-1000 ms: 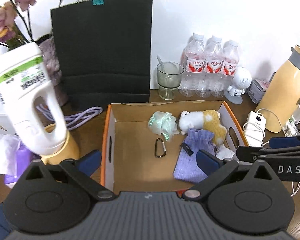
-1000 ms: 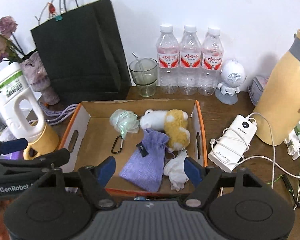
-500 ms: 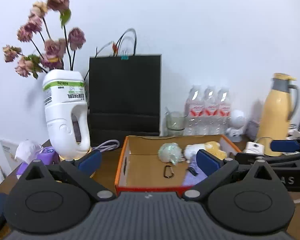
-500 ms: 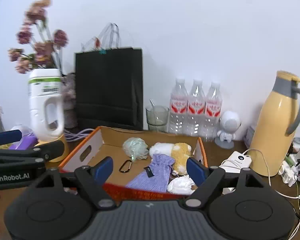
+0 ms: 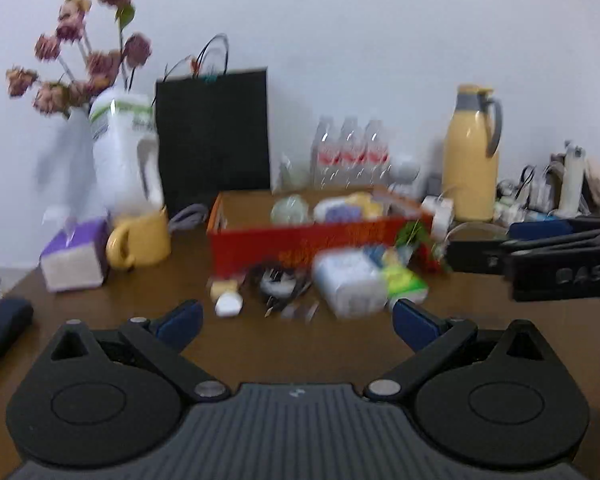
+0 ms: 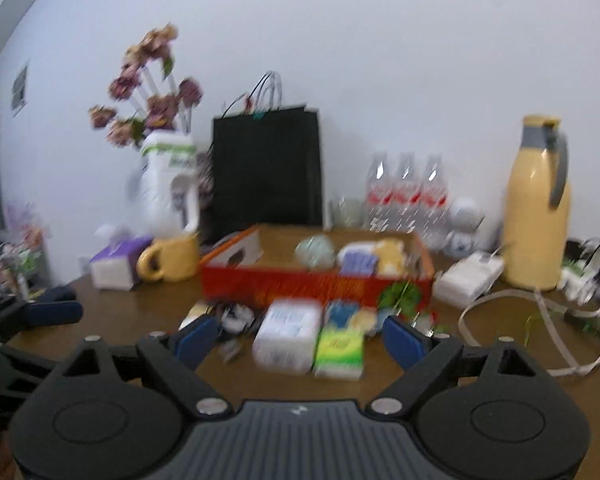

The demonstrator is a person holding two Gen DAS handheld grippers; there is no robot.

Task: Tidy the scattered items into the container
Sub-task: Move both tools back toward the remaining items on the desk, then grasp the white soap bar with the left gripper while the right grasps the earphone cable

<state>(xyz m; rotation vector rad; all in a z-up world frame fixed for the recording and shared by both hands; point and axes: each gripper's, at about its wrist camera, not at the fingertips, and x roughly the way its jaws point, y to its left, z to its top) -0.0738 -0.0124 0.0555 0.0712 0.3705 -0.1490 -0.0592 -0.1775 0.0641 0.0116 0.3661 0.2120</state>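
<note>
left gripper (image 5: 296, 324): released | right gripper (image 6: 300, 338): released, just widened, nothing between | white cable (image 6: 532, 332): right view only

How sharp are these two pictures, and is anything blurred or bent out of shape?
Left wrist view: motion blur smears the red box and the white packet; the hand-held gripper stays crisp. Right wrist view: same smear on the water bottles, dark fisheye corners, and the wall bows.

Brown wooden table (image 6: 260, 380) carries red-sided cardboard box (image 6: 316, 286) mid-table. In front: white pack (image 6: 286, 334) beside green pack (image 6: 340, 350). Left: yellow mug (image 6: 172, 264), purple tissue box (image 6: 116, 264); right: yellow thermos jug (image 6: 538, 216).
</note>
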